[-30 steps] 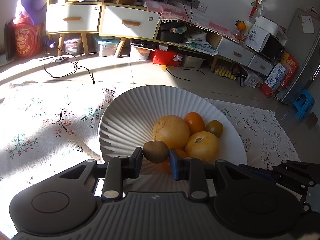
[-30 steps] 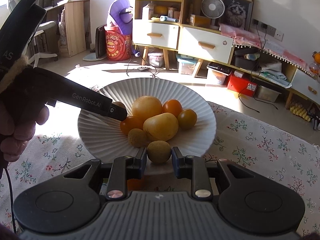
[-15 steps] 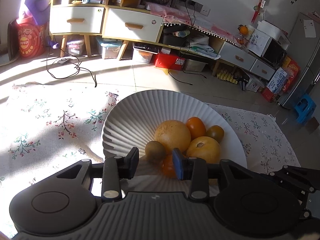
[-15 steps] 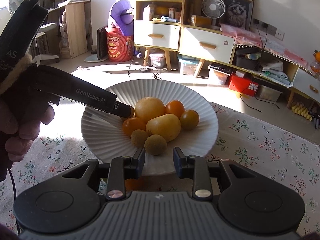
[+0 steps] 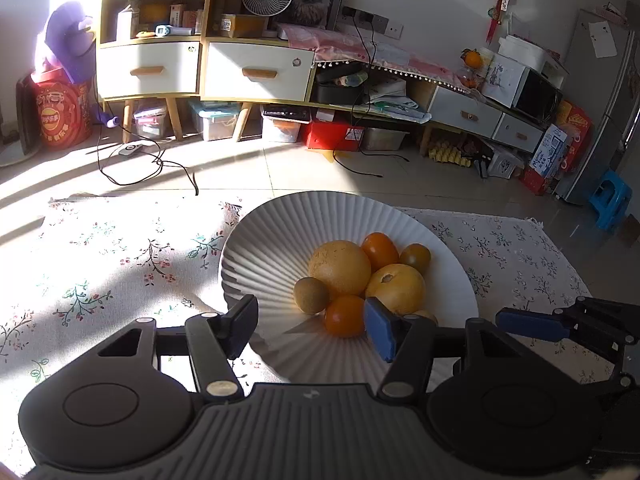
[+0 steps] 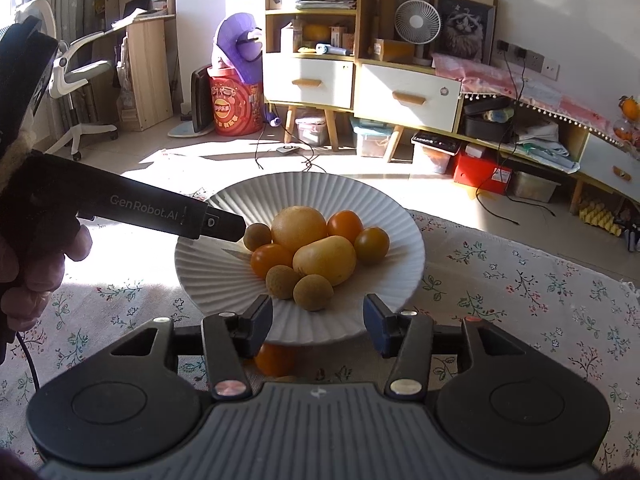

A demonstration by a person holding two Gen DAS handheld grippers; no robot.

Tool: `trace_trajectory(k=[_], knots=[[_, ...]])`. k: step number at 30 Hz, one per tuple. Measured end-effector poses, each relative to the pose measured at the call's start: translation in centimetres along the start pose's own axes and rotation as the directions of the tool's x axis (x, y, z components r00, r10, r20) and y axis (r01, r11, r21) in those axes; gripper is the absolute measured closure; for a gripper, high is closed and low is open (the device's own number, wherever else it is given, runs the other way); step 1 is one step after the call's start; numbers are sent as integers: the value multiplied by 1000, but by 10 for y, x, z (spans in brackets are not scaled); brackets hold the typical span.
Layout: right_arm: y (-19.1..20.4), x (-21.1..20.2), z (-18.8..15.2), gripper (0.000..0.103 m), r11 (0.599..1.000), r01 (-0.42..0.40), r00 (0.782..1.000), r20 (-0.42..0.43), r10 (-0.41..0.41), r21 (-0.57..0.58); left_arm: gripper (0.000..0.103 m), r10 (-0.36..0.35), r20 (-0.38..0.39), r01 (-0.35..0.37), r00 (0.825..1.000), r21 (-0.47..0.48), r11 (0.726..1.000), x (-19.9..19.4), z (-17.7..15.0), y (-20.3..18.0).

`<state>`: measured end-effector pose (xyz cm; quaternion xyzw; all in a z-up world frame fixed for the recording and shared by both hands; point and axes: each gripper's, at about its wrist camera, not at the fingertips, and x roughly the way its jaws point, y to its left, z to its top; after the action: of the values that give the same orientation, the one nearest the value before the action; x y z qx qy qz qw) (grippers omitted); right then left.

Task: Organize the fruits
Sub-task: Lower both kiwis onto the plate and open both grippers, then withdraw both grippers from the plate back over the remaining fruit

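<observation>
A white ribbed plate (image 5: 256, 248) on a floral cloth holds two big yellow fruits, small orange ones and small brown ones. My left gripper (image 5: 312, 330) hovers at the plate's near edge, its jaws opening and gripping nothing. A small brown fruit (image 5: 311, 295) lies just ahead of it beside an orange one (image 5: 345, 316). My right gripper (image 6: 316, 320) is at the rim of the plate (image 6: 384, 280), jaws opening and empty. A brown fruit (image 6: 313, 292) rests on the plate in front of it, next to another (image 6: 283, 281).
An orange fruit (image 6: 276, 360) lies on the cloth under the plate's near rim. A person's hand (image 6: 24, 280) holds the left gripper (image 6: 232, 226), whose tip reaches over the plate's left side. Beyond the table are cabinets, boxes, cables and a fan.
Both grippers let go of their small brown fruits, which now lie on the plate. Both pairs of jaws have widened. The left gripper drew back and up slightly.
</observation>
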<state>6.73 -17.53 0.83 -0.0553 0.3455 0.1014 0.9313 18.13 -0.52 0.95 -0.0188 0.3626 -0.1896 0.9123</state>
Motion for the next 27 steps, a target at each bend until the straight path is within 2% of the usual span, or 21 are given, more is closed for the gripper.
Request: trace_trajectory(k=[7, 11, 13, 18, 20, 27], knots=[[-2, -13, -2, 41, 1000, 5, 1000, 12, -6, 24, 36, 16, 10, -17, 1000, 36, 999, -19, -13, 0], [0, -20, -4, 33, 1000, 9, 1000, 17, -9, 26, 33, 25, 9, -26, 1000, 35, 999, -28, -20, 2], [2, -24, -6, 31, 1000, 12, 1000, 17, -12, 23, 26, 41, 14, -41, 999, 43, 998, -33, -24, 2], [6, -30, -11, 25, 1000, 15, 1000, 9, -15, 18, 20, 57, 16, -58, 998, 64, 996, -44, -33, 2], [8, -32, -13, 19, 1000, 17, 1000, 1, -17, 19, 18, 58, 12, -59, 998, 63, 996, -47, -36, 1], [10, -43, -23, 11, 999, 19, 1000, -22, -18, 26, 11, 59, 6, -59, 998, 95, 994, -60, -50, -6]])
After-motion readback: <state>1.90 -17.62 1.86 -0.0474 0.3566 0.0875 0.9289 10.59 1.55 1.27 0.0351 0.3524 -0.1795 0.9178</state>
